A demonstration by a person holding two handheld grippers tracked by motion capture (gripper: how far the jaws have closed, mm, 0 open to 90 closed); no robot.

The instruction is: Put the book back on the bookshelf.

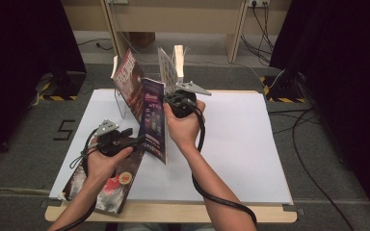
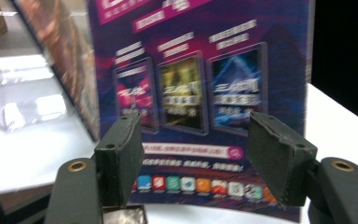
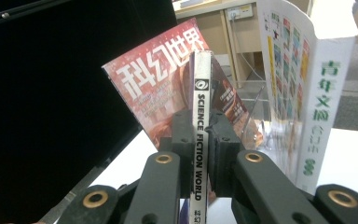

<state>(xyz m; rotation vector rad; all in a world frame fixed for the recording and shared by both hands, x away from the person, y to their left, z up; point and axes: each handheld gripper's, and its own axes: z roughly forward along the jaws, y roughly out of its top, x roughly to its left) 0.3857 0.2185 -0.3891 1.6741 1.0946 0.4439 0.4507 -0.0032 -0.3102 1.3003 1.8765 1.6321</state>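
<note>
Magazine (image 3: 201, 135) stands upright near the worktop's (image 1: 250, 144) far edge, right gripper (image 3: 201, 156) clamping its spine; left gripper (image 2: 193, 158) gapes empty.

Four magazines counted: one red-covered (image 1: 125, 72) leaning at upper centre, one purple-backed (image 1: 153, 120) upright mid-frame, one white (image 1: 169, 65) standing at top centre, one dark (image 1: 118, 185) lying at lower left. Two claws, left (image 1: 137, 140) and right (image 1: 173, 98). One clear stand (image 1: 121, 107), one white surface (image 1: 241, 144).
</note>
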